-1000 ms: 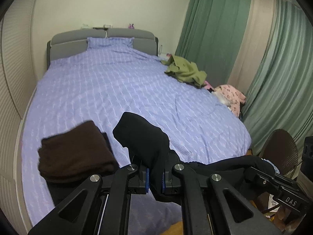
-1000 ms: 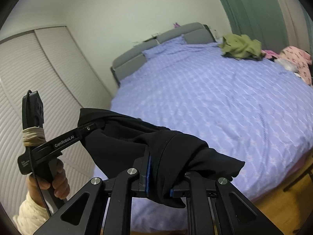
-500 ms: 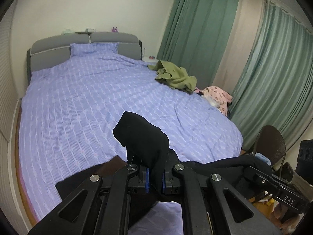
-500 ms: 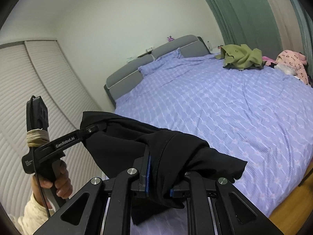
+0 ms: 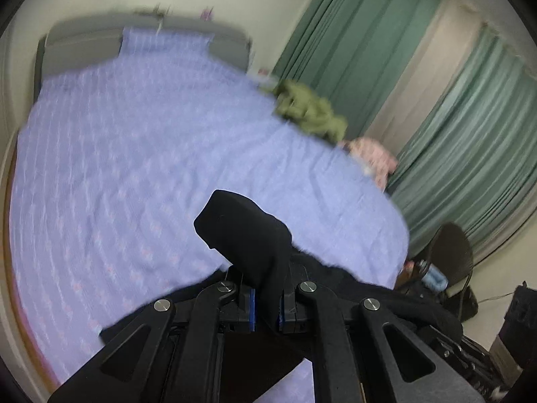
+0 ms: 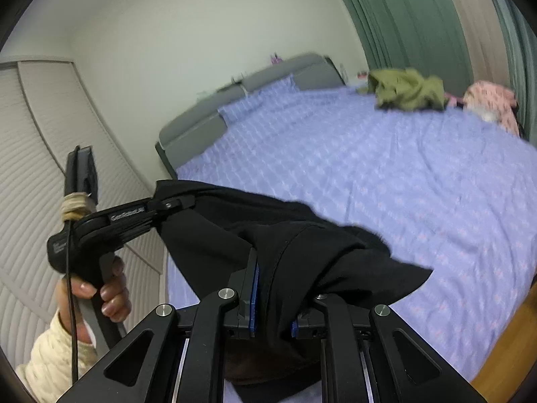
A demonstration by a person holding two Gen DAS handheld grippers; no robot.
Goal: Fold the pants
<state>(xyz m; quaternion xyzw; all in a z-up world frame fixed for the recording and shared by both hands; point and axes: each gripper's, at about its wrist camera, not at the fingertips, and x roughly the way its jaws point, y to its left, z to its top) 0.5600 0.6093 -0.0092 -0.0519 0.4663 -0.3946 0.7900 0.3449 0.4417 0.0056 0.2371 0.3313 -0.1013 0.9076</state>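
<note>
The black pants (image 5: 248, 235) are held up in the air above the near edge of the purple bed (image 5: 134, 154). My left gripper (image 5: 266, 309) is shut on one bunched end of them. My right gripper (image 6: 272, 315) is shut on the other end of the black pants (image 6: 302, 252). The cloth stretches between the two grippers and hangs below. The left gripper (image 6: 174, 203) also shows in the right wrist view, held by a hand at the left. The left wrist view is blurred.
An olive garment (image 5: 308, 110) and a pink garment (image 5: 372, 158) lie on the bed's far right side. Green curtains (image 5: 362, 50) hang on the right. A dark chair (image 5: 449, 255) stands by the bed's corner. A slatted wardrobe (image 6: 37, 168) is on the left.
Both grippers have risen and swung forward over the bed with the pants. The folded brown cloth seen earlier at the lower left has dropped out of sight.
</note>
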